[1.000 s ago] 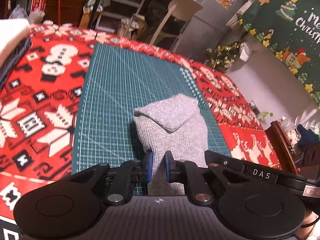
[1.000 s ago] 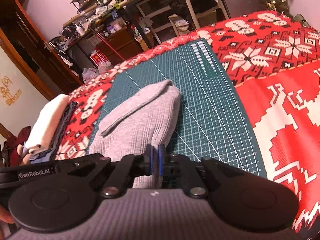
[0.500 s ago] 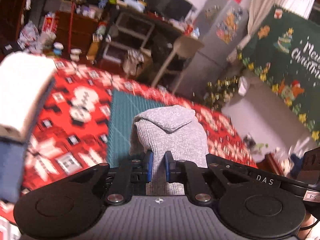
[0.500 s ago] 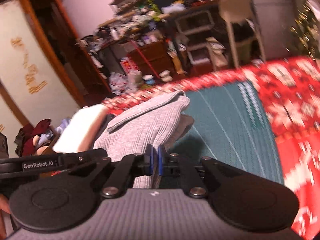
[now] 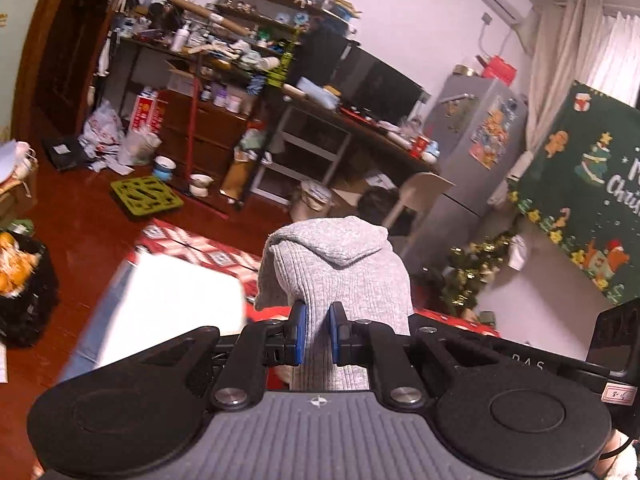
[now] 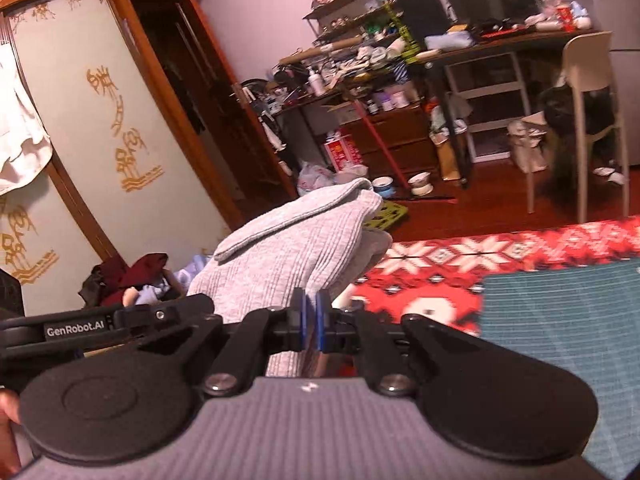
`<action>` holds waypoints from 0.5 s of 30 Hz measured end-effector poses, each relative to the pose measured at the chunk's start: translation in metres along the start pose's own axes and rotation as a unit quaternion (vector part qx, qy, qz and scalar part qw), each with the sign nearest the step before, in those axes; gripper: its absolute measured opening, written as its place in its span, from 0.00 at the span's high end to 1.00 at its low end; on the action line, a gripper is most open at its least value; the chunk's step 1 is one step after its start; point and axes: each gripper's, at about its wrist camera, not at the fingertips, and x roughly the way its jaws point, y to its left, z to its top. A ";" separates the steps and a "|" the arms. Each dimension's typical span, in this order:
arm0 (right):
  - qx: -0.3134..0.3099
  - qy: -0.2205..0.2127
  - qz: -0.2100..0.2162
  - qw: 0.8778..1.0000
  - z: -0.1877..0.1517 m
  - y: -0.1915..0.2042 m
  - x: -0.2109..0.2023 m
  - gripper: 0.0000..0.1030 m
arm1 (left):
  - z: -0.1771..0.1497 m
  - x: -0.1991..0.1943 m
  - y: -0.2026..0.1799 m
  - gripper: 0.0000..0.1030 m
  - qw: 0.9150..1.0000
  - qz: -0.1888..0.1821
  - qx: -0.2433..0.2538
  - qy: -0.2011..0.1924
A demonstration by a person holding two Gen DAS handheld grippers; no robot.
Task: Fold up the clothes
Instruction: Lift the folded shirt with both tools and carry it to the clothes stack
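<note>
The folded grey garment [image 5: 334,268] is held up in the air, with the left gripper [image 5: 317,334] and the right gripper [image 6: 311,322] both clamped on its near edge. Only the left view shows a white stack [image 5: 176,304] below it. Only the right view shows the green mat [image 6: 560,312] on the red cloth [image 6: 440,256].

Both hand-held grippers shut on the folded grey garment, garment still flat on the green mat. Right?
Not quite. Both the left hand-held gripper and the right hand-held gripper are shut on the grey garment, but it is lifted off the green mat; right wrist view shows it.
</note>
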 end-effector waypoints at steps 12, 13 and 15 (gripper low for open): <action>0.002 0.044 0.023 0.999 0.009 0.043 0.138 0.96 | 0.023 0.053 0.095 0.89 0.998 0.054 -0.030 0.029; 0.004 0.051 0.022 0.998 0.006 0.041 0.149 0.96 | 0.020 0.057 0.101 0.89 0.997 0.058 -0.036 0.034; 0.009 0.064 0.020 0.998 0.002 0.036 0.170 0.96 | 0.015 0.066 0.112 0.89 0.996 0.066 -0.048 0.043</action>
